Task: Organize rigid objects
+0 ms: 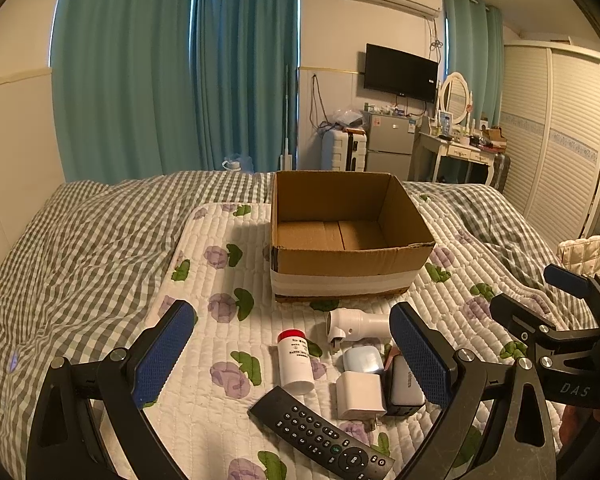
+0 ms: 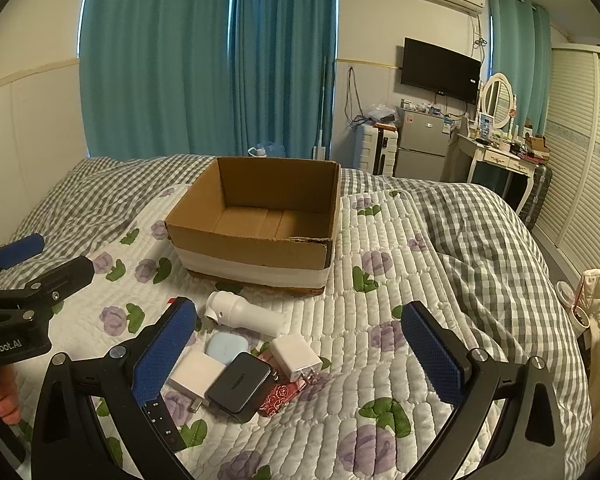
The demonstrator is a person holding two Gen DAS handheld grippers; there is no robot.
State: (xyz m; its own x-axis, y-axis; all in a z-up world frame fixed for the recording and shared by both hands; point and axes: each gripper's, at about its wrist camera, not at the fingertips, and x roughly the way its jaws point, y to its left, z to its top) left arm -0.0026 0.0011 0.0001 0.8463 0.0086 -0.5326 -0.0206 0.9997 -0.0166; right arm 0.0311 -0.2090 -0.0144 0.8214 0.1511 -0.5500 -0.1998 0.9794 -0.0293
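Note:
An open, empty cardboard box stands on a floral quilted mat on the bed. In front of it lie a white bottle with a red cap, a black remote, a white flashlight-shaped device, a light blue case, white chargers and a dark power adapter. My left gripper is open above the pile. My right gripper is open above it too.
A grey checked bedsheet covers the bed around the mat. A red patterned packet lies under the chargers. Beyond the bed are teal curtains, a small fridge, a dressing table and a wardrobe. A padded cream item sits at the right bed edge.

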